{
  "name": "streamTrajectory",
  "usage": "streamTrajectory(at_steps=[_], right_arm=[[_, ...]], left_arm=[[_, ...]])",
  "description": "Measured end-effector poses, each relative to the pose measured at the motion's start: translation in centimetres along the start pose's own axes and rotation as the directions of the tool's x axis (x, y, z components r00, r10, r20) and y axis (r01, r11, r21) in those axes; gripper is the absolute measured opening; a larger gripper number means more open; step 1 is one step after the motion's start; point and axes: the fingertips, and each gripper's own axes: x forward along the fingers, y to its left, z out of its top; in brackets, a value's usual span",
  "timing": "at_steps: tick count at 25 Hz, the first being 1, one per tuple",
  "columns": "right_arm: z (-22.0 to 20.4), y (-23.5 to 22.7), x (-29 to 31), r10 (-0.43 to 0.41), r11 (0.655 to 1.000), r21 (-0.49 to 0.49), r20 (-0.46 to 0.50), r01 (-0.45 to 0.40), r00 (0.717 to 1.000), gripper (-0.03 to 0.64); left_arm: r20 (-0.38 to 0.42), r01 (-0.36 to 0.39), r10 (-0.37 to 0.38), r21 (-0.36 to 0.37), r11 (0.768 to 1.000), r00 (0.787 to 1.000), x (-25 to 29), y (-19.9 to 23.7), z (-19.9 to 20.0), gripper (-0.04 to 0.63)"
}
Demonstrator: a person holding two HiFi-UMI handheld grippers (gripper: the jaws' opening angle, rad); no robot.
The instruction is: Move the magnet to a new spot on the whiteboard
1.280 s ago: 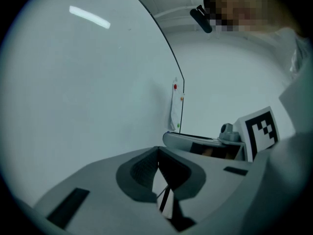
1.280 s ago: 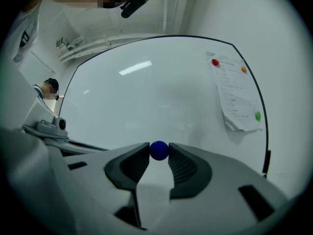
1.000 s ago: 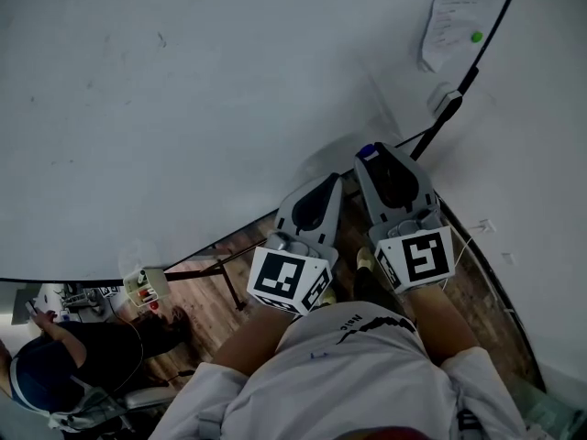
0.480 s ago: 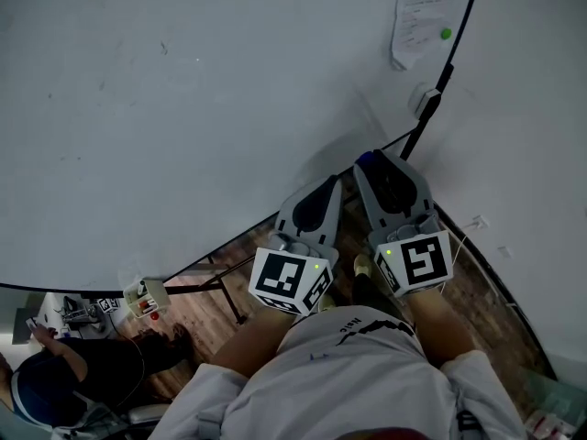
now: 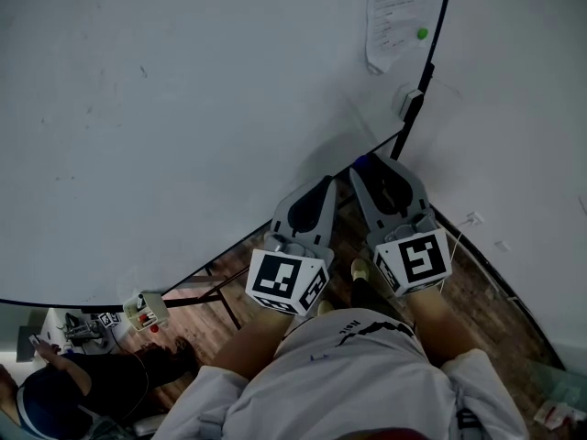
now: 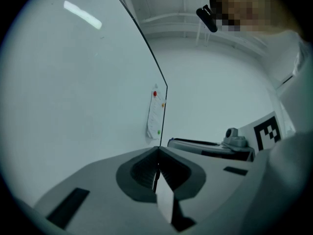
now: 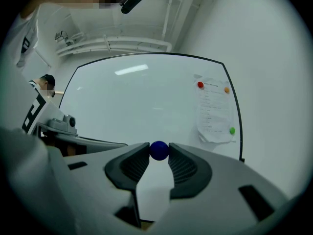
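A round blue magnet point(image 7: 159, 150) is pinched between the tips of my right gripper point(image 7: 159, 152), held off the whiteboard point(image 7: 146, 102); in the head view it shows as a blue spot point(image 5: 363, 162) at the tip of my right gripper point(image 5: 365, 167), close to the whiteboard point(image 5: 183, 108) near its lower right corner. My left gripper point(image 5: 323, 183) sits beside it, jaws closed together with nothing between them, as the left gripper view point(image 6: 157, 153) shows. A paper sheet point(image 7: 212, 109) hangs on the board under red point(image 7: 200, 85), orange point(image 7: 226, 89) and green point(image 7: 232, 130) magnets.
A black cable point(image 5: 438, 26) runs down the board's right edge to a small white box point(image 5: 406, 99). A white wall point(image 5: 523, 126) lies right of the board. Wooden floor point(image 5: 477, 291) shows below. Another person point(image 5: 55, 397) sits at the lower left near a stand point(image 5: 147, 310).
The view has swung so the board's paper and cable slid left in the picture. Both grippers keep their pose side by side, the right still holding the blue magnet.
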Motion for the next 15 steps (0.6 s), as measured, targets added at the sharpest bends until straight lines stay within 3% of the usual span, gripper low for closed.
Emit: streamTrajectory(at_steps=[15], right_arm=[[-0.4, -6.2, 2.5, -0.009, 1.0, 0.017, 0.002, 0.009, 1.0, 0.127]], left_arm=[[0.023, 0.018, -0.019, 0.031, 0.999, 1.0, 6.5, 0.0, 1.1, 0.012]])
